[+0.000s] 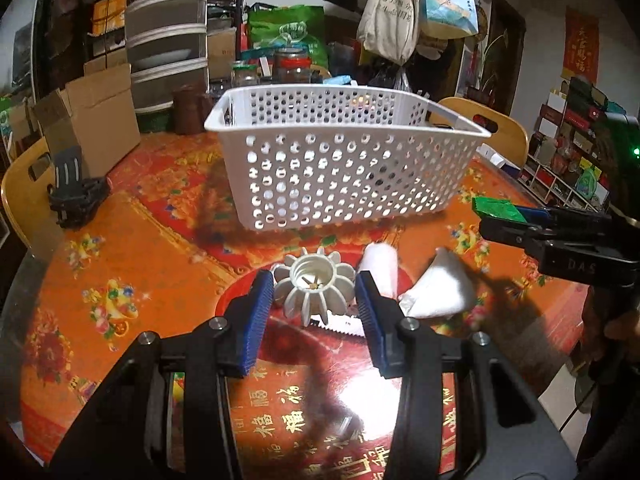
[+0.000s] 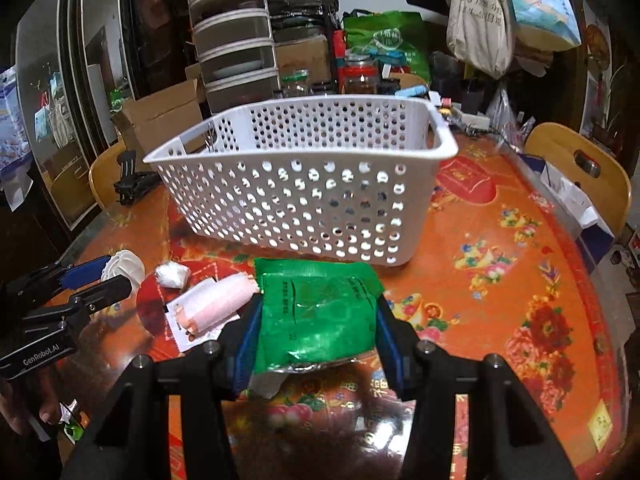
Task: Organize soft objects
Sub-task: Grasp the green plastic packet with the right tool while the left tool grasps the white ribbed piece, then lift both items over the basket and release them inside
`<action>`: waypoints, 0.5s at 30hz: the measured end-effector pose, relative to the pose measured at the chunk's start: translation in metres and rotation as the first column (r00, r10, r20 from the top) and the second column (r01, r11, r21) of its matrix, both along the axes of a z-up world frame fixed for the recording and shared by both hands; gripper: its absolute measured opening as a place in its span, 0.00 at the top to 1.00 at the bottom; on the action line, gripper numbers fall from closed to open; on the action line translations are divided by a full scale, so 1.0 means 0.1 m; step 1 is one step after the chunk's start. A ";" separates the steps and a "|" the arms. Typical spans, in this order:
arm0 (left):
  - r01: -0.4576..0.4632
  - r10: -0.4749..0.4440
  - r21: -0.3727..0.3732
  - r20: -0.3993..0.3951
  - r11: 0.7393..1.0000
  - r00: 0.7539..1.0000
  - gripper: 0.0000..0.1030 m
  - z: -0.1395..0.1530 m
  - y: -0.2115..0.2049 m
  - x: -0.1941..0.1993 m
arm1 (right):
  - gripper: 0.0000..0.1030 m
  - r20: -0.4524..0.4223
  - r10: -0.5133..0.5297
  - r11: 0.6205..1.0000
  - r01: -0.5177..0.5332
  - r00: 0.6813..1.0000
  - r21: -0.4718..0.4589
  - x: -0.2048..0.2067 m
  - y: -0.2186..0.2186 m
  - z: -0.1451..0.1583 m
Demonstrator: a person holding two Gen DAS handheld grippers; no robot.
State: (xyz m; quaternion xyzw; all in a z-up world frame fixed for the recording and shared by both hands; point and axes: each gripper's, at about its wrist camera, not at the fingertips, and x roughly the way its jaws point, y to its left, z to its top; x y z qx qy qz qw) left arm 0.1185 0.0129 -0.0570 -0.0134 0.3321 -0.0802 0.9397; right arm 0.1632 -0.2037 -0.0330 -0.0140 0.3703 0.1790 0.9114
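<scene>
**Both your grippers hold something in front of the white basket**

Your left gripper (image 1: 314, 300) is clamped on a white ribbed plastic piece (image 1: 314, 286). The blue pads (image 1: 256, 312) press on its two sides. It looks like a little wheel with fins and a round hole in the middle.

Your right gripper (image 2: 318, 320) is clamped on a green packet (image 2: 316, 312). The packet is flat and shiny. It sticks out past the fingers toward the white basket (image 2: 304, 196). From the left camera you see only a green corner of it at the tip of that gripper.

The basket stands on the table (image 2: 500, 280), which has an orange and red flowered cover. The basket is full of round holes. It sits just behind both grippers, and through the holes it looks empty, but you cannot see its floor well.

More soft things lie on the table between your two grippers. There is a white roll (image 2: 218, 306) lying on a paper slip (image 2: 180, 328). Near it sits a small white crumpled bag (image 2: 172, 275).

A brown cardboard box (image 1: 96, 120) stands far back on the left. Cloth bags (image 1: 390, 20) hang up behind the basket.
</scene>
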 end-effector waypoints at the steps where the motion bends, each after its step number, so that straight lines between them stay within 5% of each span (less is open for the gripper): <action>1: 0.001 -0.001 0.001 0.005 1.000 1.000 0.61 0.03 -0.01 -0.01 | 0.50 0.006 0.000 1.000 0.000 1.000 -0.002 -0.01 0.00 0.02; 15: 0.036 -0.037 0.014 0.079 0.999 0.996 0.61 0.59 -0.12 -0.01 | 0.50 0.083 -0.016 1.000 0.017 0.996 -0.019 -0.16 -0.03 0.41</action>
